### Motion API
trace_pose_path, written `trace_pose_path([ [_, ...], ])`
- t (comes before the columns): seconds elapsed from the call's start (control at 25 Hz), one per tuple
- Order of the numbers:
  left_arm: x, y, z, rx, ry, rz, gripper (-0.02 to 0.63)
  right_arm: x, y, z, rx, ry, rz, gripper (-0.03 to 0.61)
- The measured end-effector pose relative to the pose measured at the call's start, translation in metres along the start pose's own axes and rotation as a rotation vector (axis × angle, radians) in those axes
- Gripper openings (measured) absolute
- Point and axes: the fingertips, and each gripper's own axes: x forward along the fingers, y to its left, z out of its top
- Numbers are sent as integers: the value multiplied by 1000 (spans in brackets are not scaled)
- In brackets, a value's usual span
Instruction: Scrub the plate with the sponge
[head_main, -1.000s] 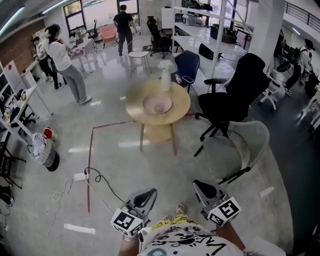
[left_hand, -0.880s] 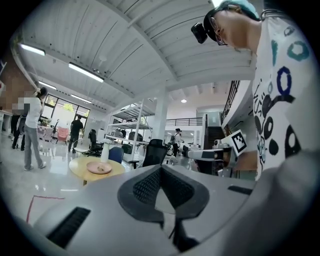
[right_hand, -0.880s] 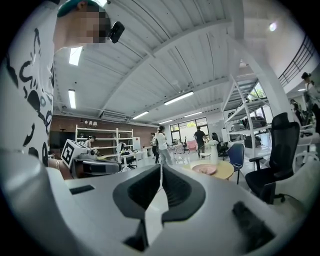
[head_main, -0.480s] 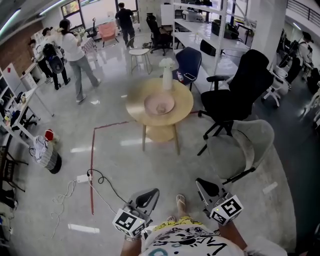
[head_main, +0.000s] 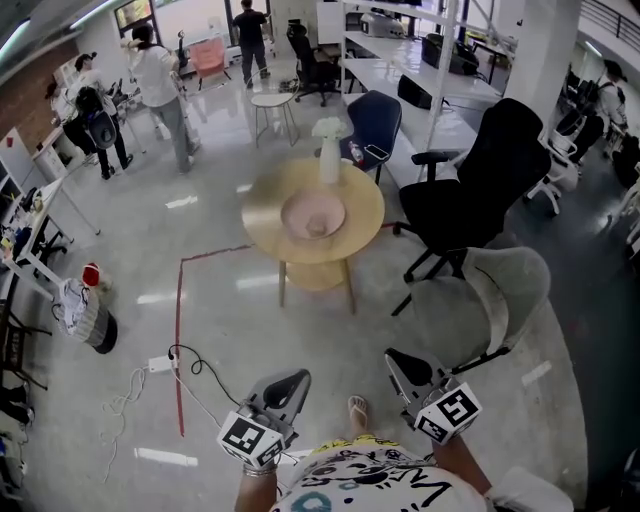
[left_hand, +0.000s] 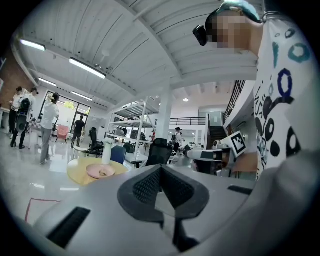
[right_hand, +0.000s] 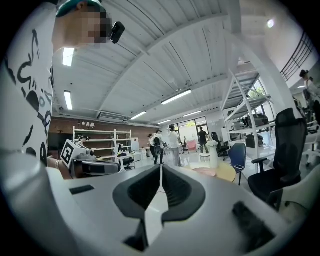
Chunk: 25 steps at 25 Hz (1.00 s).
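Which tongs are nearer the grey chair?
Right. In the head view the right tongs sit just below and left of the grey chair, while the left tongs are farther off to its left.

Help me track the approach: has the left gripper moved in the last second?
Yes: the left gripper has edged forward, nearer the white power strip.

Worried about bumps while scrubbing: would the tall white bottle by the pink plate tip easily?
Probably: the white bottle looks tall and narrow, so a nudge could topple it. Standing right behind the pink plate, it seems exposed.
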Motion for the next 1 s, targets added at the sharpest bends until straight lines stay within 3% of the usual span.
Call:
trace_pose_path([
  [1.0, 149, 77, 39, 9, -21, 80, 15, 86, -136, 26, 5, 8, 112, 29],
])
